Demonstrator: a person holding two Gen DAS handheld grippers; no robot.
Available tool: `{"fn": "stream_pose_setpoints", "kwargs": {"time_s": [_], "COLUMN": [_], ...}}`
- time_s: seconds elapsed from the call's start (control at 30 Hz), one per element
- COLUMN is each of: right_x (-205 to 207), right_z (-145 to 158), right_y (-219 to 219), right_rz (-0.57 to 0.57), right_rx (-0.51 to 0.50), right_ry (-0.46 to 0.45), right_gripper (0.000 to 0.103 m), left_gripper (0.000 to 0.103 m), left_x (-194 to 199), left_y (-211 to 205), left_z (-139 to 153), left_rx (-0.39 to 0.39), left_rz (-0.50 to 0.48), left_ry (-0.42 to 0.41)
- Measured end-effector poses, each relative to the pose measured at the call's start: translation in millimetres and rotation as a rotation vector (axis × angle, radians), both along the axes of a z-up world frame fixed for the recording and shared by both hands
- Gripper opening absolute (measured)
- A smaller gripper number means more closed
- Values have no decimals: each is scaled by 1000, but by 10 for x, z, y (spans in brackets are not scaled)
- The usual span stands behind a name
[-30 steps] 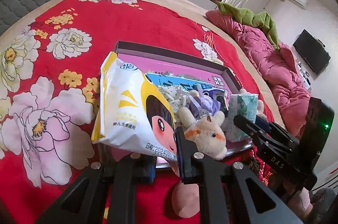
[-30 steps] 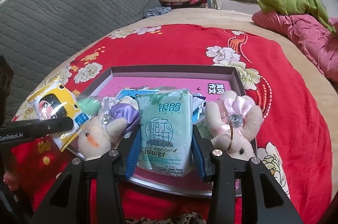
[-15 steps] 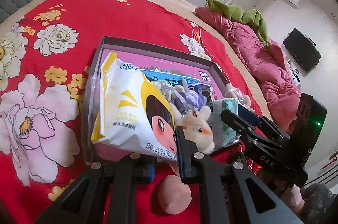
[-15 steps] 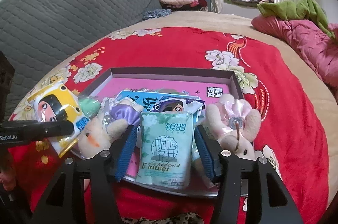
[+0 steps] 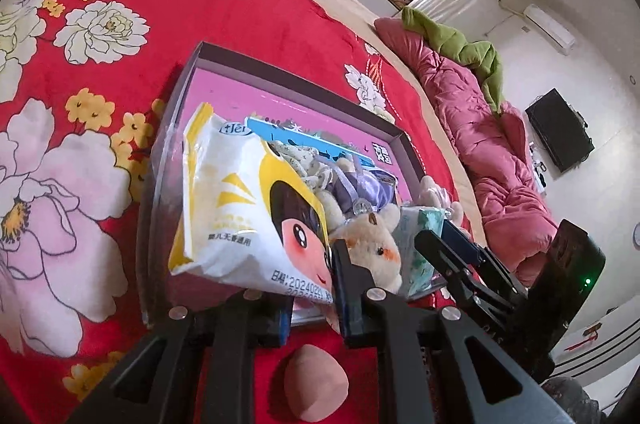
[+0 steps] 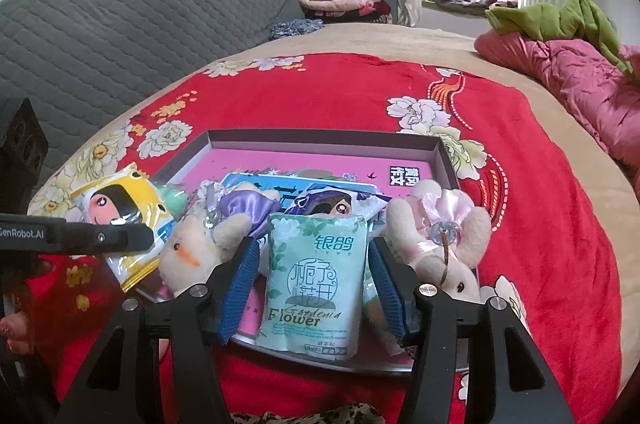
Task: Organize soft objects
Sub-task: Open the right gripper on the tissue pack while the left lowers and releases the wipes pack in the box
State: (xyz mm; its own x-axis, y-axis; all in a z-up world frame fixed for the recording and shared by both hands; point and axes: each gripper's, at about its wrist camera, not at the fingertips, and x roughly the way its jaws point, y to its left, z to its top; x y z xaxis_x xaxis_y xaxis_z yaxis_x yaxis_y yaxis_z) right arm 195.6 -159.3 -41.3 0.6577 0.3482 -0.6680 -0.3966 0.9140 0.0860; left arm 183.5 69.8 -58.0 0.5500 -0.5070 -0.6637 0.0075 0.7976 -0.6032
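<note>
A purple-rimmed tray (image 6: 320, 135) with a pink floor lies on the red flowered bedspread. My right gripper (image 6: 314, 288) is open. A green tissue pack (image 6: 316, 280) stands in the tray's near edge between its blue pads, with a gap on each side. A cream plush rabbit (image 6: 200, 244) and a pink plush rabbit (image 6: 440, 236) flank it. My left gripper (image 5: 310, 288) is shut on the lower corner of a yellow-and-white wipes pack (image 5: 248, 207), held over the left part of the tray (image 5: 280, 63).
A pink soft ball (image 5: 314, 384) lies on the bedspread below my left gripper. A blue printed packet (image 6: 280, 183) and a purple bow lie in the tray. A pink quilt (image 5: 500, 163) is heaped along the right side. A grey padded headboard (image 6: 140, 23) stands behind.
The right jaws have opened off the green tissue pack, which now stands in the tray. The left gripper has rolled slightly and brought the wipes pack further over the tray.
</note>
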Motion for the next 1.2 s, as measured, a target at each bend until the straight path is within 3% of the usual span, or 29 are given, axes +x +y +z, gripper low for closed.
{"fn": "stream_pose_setpoints", "kwargs": {"time_s": [0.3,0.6,0.67,0.9,1.07,1.2], "right_x": [-8,-17,-18,-21,-41,-51], "right_z": [10,25,25,54,104,128], "right_y": [28,29,28,17,13,-1], "right_rz": [5,9,8,12,16,14], "right_rx": [-7,-5,-6,8,17,19], "right_ry": [-4,-12,-13,-15,-25,-30], "right_gripper": [58,58,58,58,58,58], "left_gripper": [20,38,47,49,49,49], "left_x": [34,13,-16,-276,-493,-527], "left_y": [-72,-153,-128,19,-18,-193], "left_z": [-20,22,27,111,330,473], "left_rx": [64,100,97,98,55,88], "left_rz": [-3,-32,-29,-16,-61,-113], "left_ry": [9,1,9,19,-71,-154]}}
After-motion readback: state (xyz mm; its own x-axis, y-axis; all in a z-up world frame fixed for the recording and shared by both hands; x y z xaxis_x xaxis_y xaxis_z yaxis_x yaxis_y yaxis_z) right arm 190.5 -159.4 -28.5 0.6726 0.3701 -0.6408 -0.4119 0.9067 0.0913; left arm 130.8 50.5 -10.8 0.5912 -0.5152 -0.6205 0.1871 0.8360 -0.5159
